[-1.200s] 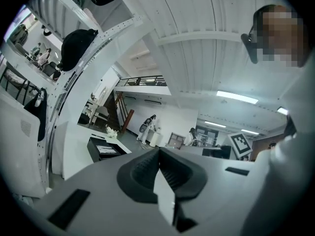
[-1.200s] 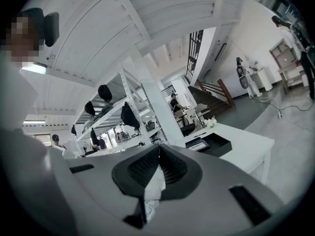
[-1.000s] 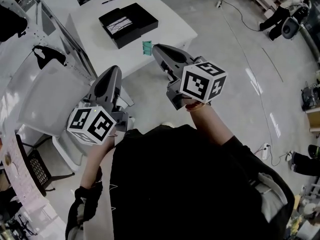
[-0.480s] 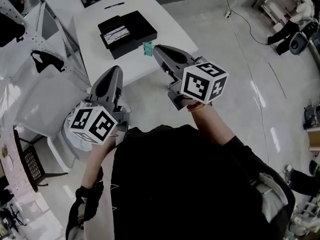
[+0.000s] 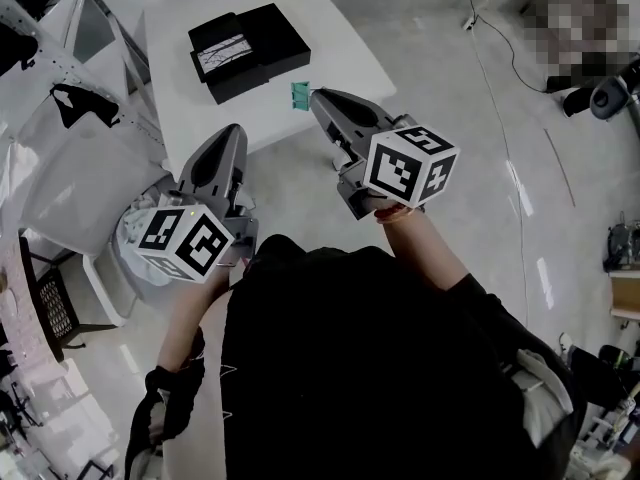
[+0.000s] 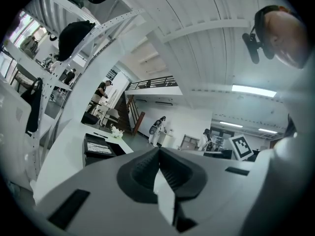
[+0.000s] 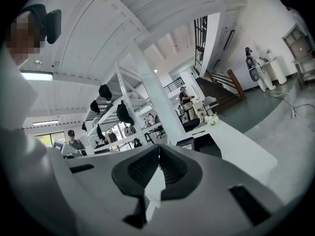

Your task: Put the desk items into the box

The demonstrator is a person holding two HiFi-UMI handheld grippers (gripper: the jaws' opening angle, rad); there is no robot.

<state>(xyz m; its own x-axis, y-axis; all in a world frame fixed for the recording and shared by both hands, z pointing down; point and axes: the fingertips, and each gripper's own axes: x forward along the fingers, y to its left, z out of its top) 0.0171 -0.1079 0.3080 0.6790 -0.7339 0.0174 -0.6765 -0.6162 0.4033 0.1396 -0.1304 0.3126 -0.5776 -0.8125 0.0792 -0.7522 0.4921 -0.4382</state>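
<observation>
Head view — black box well beyond right gripper

The floor is pale grey and shiny; a white table stands on it; a white chair sits just beside the table's corner; a white metal rack rises high; the ceiling is white with ribs; a long lamp glows; stairs climb by a white wall.
</observation>
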